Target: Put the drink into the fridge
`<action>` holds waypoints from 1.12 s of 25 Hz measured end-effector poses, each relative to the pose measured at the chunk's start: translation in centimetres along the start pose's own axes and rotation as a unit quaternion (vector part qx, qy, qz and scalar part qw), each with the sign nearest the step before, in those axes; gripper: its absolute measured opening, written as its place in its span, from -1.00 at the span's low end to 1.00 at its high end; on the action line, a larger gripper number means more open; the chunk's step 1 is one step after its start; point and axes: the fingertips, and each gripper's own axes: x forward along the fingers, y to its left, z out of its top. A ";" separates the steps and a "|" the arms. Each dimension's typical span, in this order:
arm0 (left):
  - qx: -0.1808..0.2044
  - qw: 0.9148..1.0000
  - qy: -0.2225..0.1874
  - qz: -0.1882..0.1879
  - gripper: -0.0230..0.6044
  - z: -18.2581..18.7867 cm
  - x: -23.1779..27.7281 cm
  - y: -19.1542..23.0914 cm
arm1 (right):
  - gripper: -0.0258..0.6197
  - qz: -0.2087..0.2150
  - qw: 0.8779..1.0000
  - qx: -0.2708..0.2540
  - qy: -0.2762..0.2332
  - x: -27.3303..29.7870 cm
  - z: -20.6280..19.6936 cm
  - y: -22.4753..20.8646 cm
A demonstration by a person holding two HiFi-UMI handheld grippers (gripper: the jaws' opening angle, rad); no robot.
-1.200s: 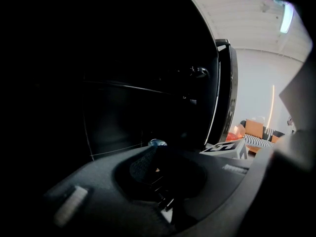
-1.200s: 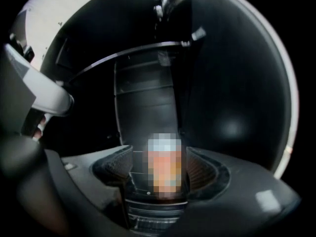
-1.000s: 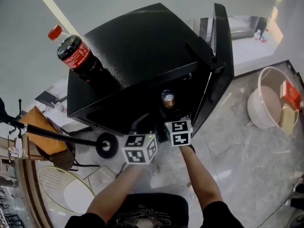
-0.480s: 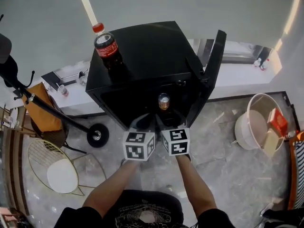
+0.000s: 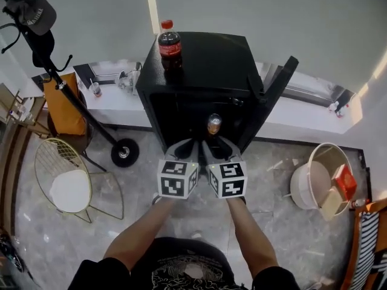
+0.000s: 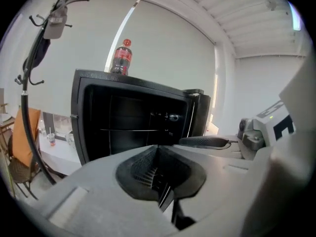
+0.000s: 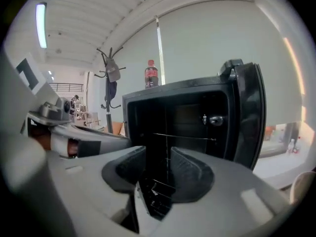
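The black mini fridge (image 5: 199, 65) stands with its door (image 5: 275, 98) swung open to the right. A drink can (image 5: 214, 124) sits inside the opening, with no gripper on it. A cola bottle (image 5: 170, 44) with a red cap stands upright on the fridge top, and shows too as the bottle (image 6: 121, 58) and the bottle (image 7: 151, 75). My left gripper (image 5: 188, 144) (image 6: 158, 152) is shut and empty, just in front of the opening. Beside it my right gripper (image 5: 213, 142) (image 7: 158, 154) has just been closing; a gap remains and nothing is between its pads.
A coat stand (image 5: 54, 71) with an orange bag (image 5: 63, 104) stands to the left, above a wire chair (image 5: 69, 189) with a white cushion. A white bucket (image 5: 311, 186) holding boxes sits on the floor at right. A low window ledge (image 5: 109, 98) runs behind the fridge.
The view has risen and drawn back from the fridge. Both grippers have pulled out of the opening towards me, side by side. The can stays inside.
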 end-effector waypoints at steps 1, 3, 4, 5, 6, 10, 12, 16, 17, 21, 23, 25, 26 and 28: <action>0.002 1.000 -0.002 0.003 -0.91 0.4 -0.7 0.0 | -0.44 0.004 1.000 -0.002 -0.001 -0.5 0.5 0.5; 0.005 1.000 -0.006 0.006 -0.91 1.2 -1.8 0.1 | -0.46 0.009 1.000 -0.006 -0.003 -1.1 1.6 1.4; 0.006 1.000 -0.007 0.008 -0.91 1.6 -2.3 0.2 | -0.47 0.011 1.000 -0.007 -0.004 -1.3 2.1 1.8; 0.007 1.000 -0.009 0.009 -0.91 1.9 -2.8 0.4 | -0.48 0.014 1.000 -0.008 -0.004 -1.5 2.5 2.2; 0.008 1.000 -0.010 0.011 -0.91 2.2 -3.3 0.6 | -0.50 0.016 1.000 -0.009 -0.005 -1.7 2.9 2.7; 0.015 1.000 -0.015 0.012 -0.91 3.3 -4.8 1.3 | -0.51 0.021 1.000 -0.017 -0.005 -2.3 4.5 4.4; 0.020 1.000 -0.017 0.011 -0.91 4.1 -5.4 1.9 | -0.52 0.022 1.000 -0.019 -0.007 -2.1 5.4 5.3; 0.025 0.999 -0.023 0.005 -0.91 5.3 -6.3 3.2 | -0.52 0.020 1.000 -0.021 -0.012 -1.6 7.0 6.9; 0.026 0.999 -0.024 0.003 -0.91 5.7 -6.4 3.5 | -0.52 0.017 1.000 -0.023 -0.011 -1.4 7.4 7.2; 0.034 0.999 -0.029 0.003 -0.91 7.3 -6.8 5.1 | -0.52 0.009 1.000 -0.020 -0.020 -0.5 9.5 7.6; 0.036 0.999 -0.031 0.003 -0.91 7.9 -6.9 5.8 | -0.52 0.008 0.999 -0.017 -0.027 -0.1 10.6 7.8; 0.035 0.999 -0.032 0.001 -0.91 8.6 -6.8 6.6 | -0.52 0.009 0.999 -0.022 -0.032 0.4 11.7 8.1; 0.035 0.999 -0.033 -0.002 -0.91 9.0 -6.7 6.9 | -0.52 0.010 0.999 -0.025 -0.034 0.7 12.2 8.2; 0.036 0.999 -0.034 -0.010 -0.91 9.8 -6.6 7.4 | -0.52 0.011 0.999 -0.027 -0.040 1.2 13.4 8.4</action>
